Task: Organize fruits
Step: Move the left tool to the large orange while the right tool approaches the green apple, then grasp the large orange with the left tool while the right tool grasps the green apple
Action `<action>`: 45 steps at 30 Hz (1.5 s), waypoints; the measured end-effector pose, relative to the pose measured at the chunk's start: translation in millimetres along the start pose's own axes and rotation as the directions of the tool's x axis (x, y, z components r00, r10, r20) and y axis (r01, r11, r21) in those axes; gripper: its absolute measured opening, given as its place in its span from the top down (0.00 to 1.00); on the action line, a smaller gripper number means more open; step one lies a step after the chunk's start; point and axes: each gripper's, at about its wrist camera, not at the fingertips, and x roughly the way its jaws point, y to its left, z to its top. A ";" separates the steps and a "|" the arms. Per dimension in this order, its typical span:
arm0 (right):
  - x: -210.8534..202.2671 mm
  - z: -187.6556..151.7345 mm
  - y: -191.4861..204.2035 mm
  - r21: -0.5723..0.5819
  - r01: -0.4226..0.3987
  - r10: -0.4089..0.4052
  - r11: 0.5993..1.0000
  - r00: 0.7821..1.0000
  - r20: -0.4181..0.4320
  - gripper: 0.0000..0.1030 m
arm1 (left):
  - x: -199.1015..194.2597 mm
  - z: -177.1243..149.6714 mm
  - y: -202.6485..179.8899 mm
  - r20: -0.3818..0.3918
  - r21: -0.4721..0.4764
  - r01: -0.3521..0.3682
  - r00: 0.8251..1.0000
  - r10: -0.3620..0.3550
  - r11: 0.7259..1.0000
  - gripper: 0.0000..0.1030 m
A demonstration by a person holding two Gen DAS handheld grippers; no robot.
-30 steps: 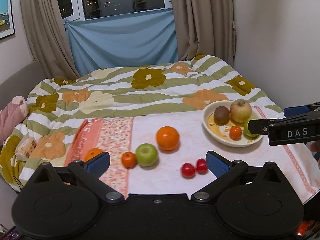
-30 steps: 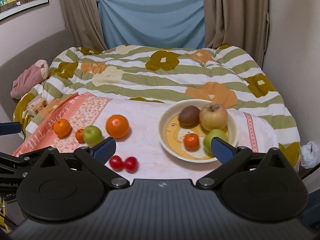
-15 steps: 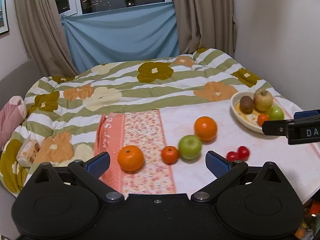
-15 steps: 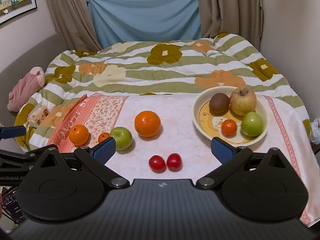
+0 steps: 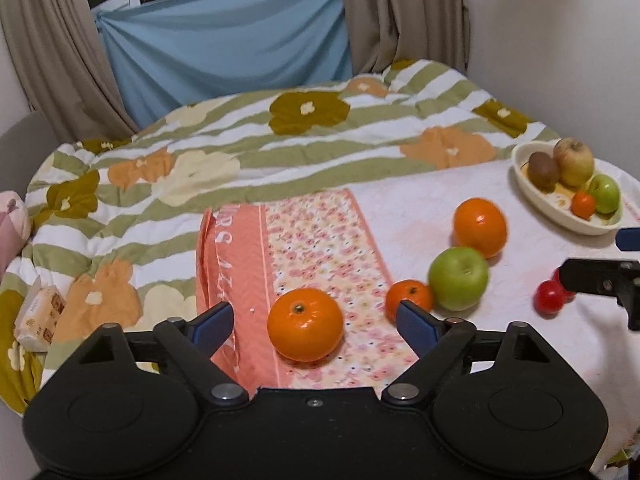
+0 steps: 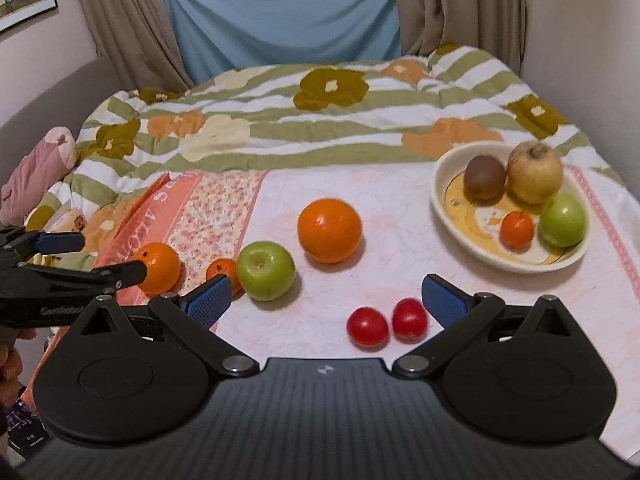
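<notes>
My left gripper is open, its blue pads either side of an orange on the floral cloth. A small tangerine, a green apple, a big orange and two red tomatoes lie to the right. My right gripper is open and empty, above the two tomatoes. The cream bowl at right holds a kiwi, an apple, a green apple and a small tangerine.
The fruits lie on a pink-white cloth over a bed with a striped flower quilt. A pink plush and a snack packet lie at the left. Curtains and a wall stand behind.
Both grippers have swung left. The left one has moved up to the leftmost orange, which now lies between its pads. The right one has moved from the bowl towards the tomatoes.
</notes>
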 end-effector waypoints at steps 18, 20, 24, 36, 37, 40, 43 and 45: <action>60.7 -0.1 23.2 0.003 0.019 -0.019 1.000 0.999 -0.039 0.00 | 66.9 -5.1 15.6 -0.122 0.004 0.037 0.992 -0.036 0.999 0.31; 63.9 1.0 26.5 -0.006 0.012 -0.012 1.000 0.999 -0.038 0.00 | 70.3 -6.4 16.2 -0.128 -0.003 0.051 0.991 -0.051 0.999 0.36; 70.6 4.1 30.5 -0.008 0.004 -0.005 1.000 0.999 -0.040 0.00 | 70.4 -8.1 14.4 -0.114 0.003 0.051 0.992 -0.051 0.999 0.37; 92.3 8.7 42.6 -0.041 -0.043 0.040 0.998 0.997 -0.069 0.21 | 66.6 -10.8 13.4 -0.114 -0.001 0.057 0.992 -0.056 0.998 0.37; 93.6 9.0 43.4 -0.042 -0.046 0.043 0.998 0.997 -0.069 0.22 | 66.1 -10.9 13.0 -0.115 -0.002 0.057 0.992 -0.057 0.998 0.37; 96.7 9.9 44.7 -0.038 -0.055 0.053 0.998 0.996 -0.073 0.23 | 64.6 -11.5 11.6 -0.119 -0.001 0.060 0.991 -0.060 0.998 0.37; 99.7 9.7 43.4 -0.028 -0.063 0.060 0.998 0.995 -0.078 0.24 | 62.3 -12.9 11.3 -0.122 -0.005 0.063 0.990 -0.063 0.998 0.37; 102.5 9.0 42.1 -0.018 -0.064 0.062 0.998 0.994 -0.085 0.28 | 61.3 -14.1 10.8 -0.123 -0.002 0.067 0.990 -0.067 0.998 0.37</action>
